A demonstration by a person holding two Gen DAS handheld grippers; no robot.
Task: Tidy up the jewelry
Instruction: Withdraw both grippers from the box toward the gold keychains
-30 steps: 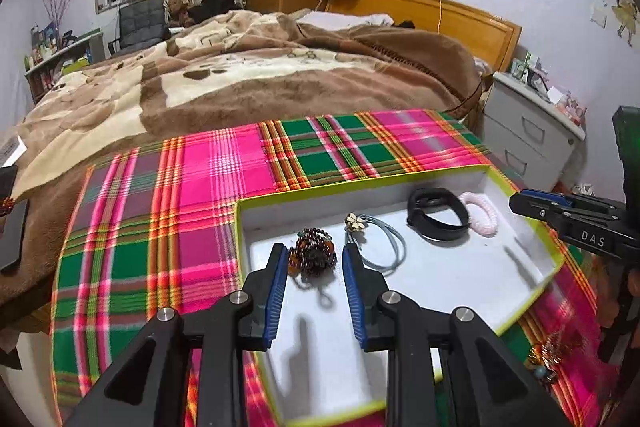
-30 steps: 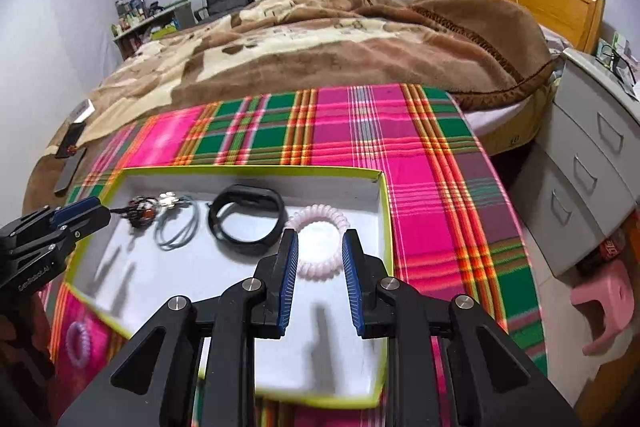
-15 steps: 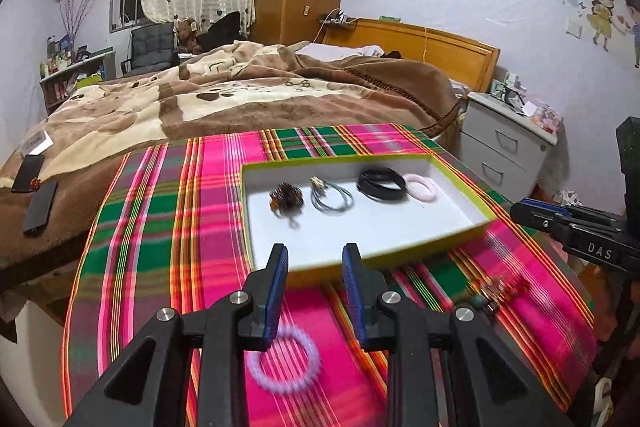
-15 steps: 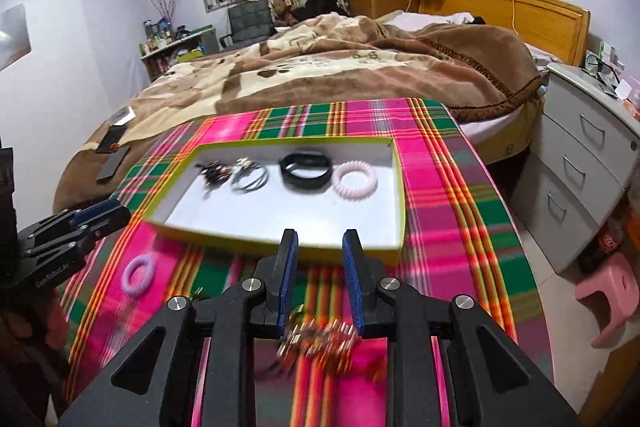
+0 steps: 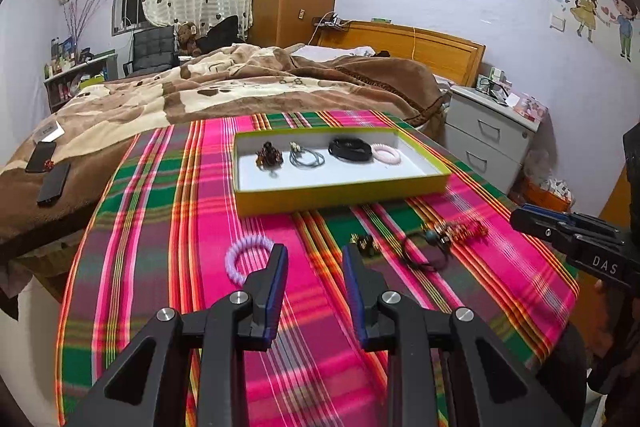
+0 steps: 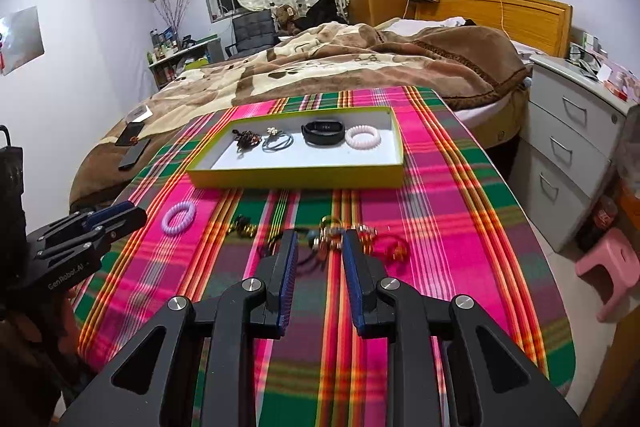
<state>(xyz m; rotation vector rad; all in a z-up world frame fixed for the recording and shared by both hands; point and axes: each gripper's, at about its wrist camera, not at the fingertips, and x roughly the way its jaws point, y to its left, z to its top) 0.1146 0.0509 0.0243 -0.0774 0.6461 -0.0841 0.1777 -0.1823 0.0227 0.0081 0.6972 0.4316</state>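
Your right gripper (image 6: 319, 251) hangs apart and empty over the tangled bracelets (image 6: 362, 241) on the counter (yellow-rimmed tray (image 6: 296, 175) beyond); closing there could snag several pieces together.

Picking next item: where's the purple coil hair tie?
In the left wrist view, the purple coil hair tie lies on the plaid cloth, just left of the left hand-held gripper.

My two wrist cameras look forward and down over the plaid-covered desk (image 5: 152, 211) toward the bed (image 6: 360, 63), each from behind its own tool. Both share the yellow-rimmed tray (image 5: 344, 193) at mid-frame. The left tool (image 6: 116, 215) shows at my right view's left edge; the right tool (image 5: 532, 219) at my left view's right edge.
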